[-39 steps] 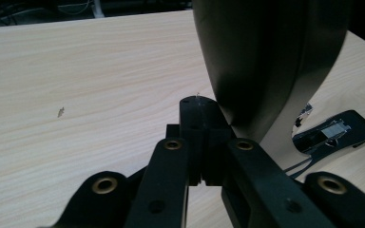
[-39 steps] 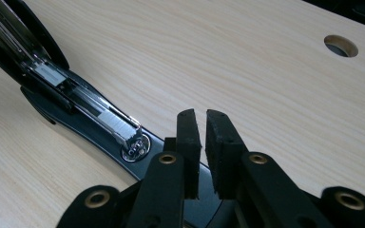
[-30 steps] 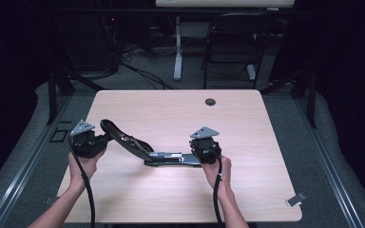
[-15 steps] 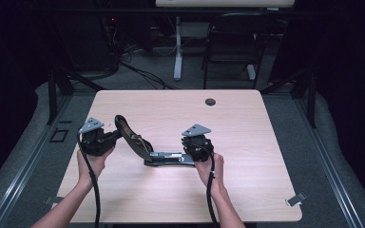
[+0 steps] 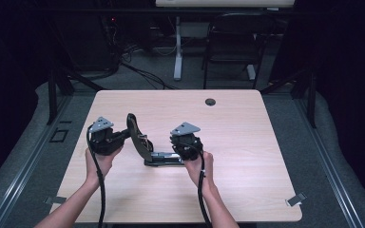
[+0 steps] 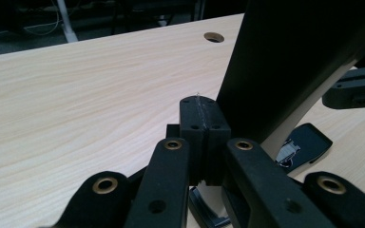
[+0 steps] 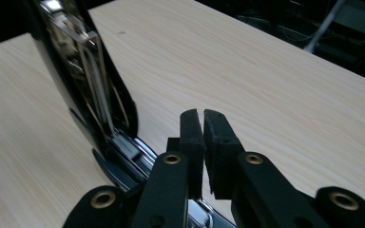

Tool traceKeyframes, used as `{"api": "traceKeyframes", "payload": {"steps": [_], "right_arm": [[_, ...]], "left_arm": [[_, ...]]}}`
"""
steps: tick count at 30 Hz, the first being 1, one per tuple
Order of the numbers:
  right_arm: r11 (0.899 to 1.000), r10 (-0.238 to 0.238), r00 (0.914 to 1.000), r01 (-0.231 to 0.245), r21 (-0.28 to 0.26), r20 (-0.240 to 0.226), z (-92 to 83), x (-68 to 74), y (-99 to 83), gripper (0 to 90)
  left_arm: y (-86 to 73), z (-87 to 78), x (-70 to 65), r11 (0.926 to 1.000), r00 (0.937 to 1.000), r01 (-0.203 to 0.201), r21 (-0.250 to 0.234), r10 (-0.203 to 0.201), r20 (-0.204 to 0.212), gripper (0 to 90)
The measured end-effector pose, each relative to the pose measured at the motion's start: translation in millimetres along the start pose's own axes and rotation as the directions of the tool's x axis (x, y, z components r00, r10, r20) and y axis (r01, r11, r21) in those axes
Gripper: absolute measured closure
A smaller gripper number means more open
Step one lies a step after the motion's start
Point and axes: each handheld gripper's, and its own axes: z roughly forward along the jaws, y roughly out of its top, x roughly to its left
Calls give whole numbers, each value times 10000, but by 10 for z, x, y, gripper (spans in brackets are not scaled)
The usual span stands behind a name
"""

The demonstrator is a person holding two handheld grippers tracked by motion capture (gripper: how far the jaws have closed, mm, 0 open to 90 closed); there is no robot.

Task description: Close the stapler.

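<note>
Both my sets of fingers work a hinged black stapler on the table.

The table is pale wood with a round hole near its far edge. The stapler sits well on my side of that hole, its base flat on the table and its top arm swung up and tilted toward my left. My left fingers are pressed shut beside the raised arm; I cannot tell if they touch it. My right fingers, all but closed with nothing between them, sit over the base's right end.
</note>
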Motion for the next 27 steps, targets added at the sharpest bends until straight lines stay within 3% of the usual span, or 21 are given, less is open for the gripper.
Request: {"api": "traceKeyframes", "payload": {"steps": [5,13,17,18,21,27], "right_arm": [[9993,-218,9995,211,-308,-235,45,155,123,872],[9972,-320,9992,303,-686,-228,19,228,277,879],[9961,-160,9997,145,-868,-173,0,188,301,900],[9969,-160,9998,168,-770,106,-11,180,297,900],[9957,295,9995,-305,-871,-135,-49,65,232,900],[9950,637,9979,-628,-774,95,-55,-48,117,900]], "left_arm": [[-7,50,-42,9999,9999,-69,101,68,84,900],[-11,182,-152,9983,9985,-417,418,402,364,900],[-10,261,-236,9953,9961,-752,614,721,507,900],[-8,280,-259,9941,9952,-848,683,811,541,900],[-11,343,-313,9917,9934,-1014,796,966,625,900],[-35,447,-377,9866,9908,-1213,1088,1137,733,900]]}}
